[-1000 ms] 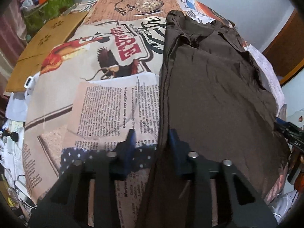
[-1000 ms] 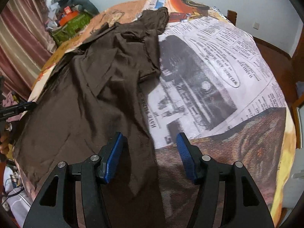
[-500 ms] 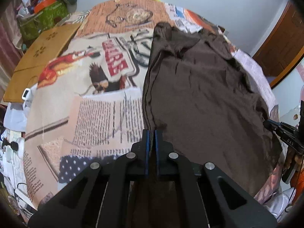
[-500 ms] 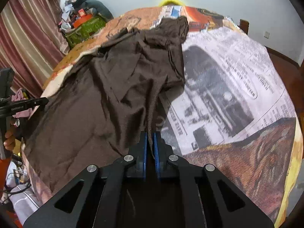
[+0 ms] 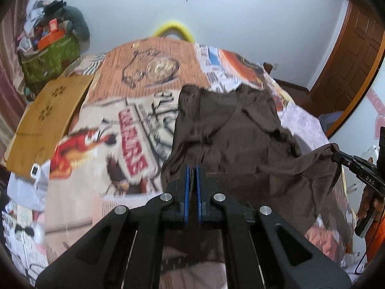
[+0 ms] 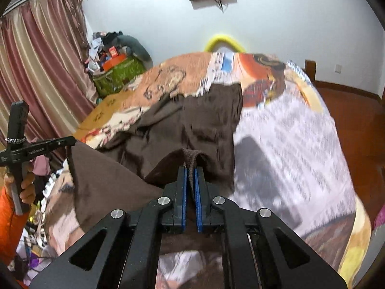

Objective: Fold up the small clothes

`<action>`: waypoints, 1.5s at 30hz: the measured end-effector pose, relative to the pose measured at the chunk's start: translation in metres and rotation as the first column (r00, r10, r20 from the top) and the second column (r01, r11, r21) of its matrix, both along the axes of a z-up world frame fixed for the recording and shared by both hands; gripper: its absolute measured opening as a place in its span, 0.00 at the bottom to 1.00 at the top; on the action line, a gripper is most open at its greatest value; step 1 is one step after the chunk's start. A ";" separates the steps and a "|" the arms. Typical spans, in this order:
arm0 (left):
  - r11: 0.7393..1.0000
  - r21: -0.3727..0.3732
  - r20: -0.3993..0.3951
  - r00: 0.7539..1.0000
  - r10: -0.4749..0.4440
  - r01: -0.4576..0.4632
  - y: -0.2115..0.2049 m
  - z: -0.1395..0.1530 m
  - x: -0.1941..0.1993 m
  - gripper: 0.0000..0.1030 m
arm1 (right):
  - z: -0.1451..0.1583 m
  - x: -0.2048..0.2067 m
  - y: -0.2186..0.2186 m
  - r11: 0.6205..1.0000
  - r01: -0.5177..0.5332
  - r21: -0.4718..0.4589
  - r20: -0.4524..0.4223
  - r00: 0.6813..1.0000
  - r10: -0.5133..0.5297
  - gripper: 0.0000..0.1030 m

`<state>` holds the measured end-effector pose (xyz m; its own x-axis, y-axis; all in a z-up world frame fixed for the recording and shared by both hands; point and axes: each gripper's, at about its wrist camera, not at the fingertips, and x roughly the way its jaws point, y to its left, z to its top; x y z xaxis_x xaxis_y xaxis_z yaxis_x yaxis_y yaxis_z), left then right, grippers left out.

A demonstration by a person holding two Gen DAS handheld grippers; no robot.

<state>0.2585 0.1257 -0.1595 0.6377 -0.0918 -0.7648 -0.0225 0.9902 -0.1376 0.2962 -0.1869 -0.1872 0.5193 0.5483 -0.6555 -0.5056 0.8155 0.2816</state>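
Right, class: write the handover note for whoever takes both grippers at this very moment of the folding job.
Left gripper: shut on the brown garment, at its near left corner.
Right gripper: shut on the near right corner.
Garment: near edge lifted between the two grippers, far part lying on the printed bedspread.
Done: both corners gripped and raised.
Left: probably carry the near edge over to the far edge, release, finish folding.
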 end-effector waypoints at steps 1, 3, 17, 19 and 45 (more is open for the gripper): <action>1.000 0.006 0.006 1.000 0.000 0.000 0.000 0.001 0.006 0.04 | 0.002 0.006 0.001 1.000 0.004 0.003 0.007 1.000 -0.004 0.05; 1.000 0.024 0.013 1.000 0.006 -0.006 -0.001 0.001 0.023 0.04 | 0.005 0.020 0.002 1.000 0.014 -0.003 0.023 1.000 -0.014 0.05; 0.990 0.064 -0.127 0.983 0.130 -0.123 0.040 -0.076 0.120 0.06 | -0.047 0.108 0.004 0.989 0.086 -0.119 -0.057 0.994 -0.093 0.05; 0.991 0.056 -0.135 0.983 0.128 -0.121 0.046 -0.078 0.119 0.10 | -0.052 0.111 0.000 0.989 0.089 -0.117 -0.082 0.992 -0.099 0.05; 0.994 -0.060 -0.276 0.958 0.075 -0.095 0.055 -0.115 0.049 0.46 | -0.074 0.047 -0.030 0.986 0.032 -0.164 -0.175 0.983 -0.061 0.43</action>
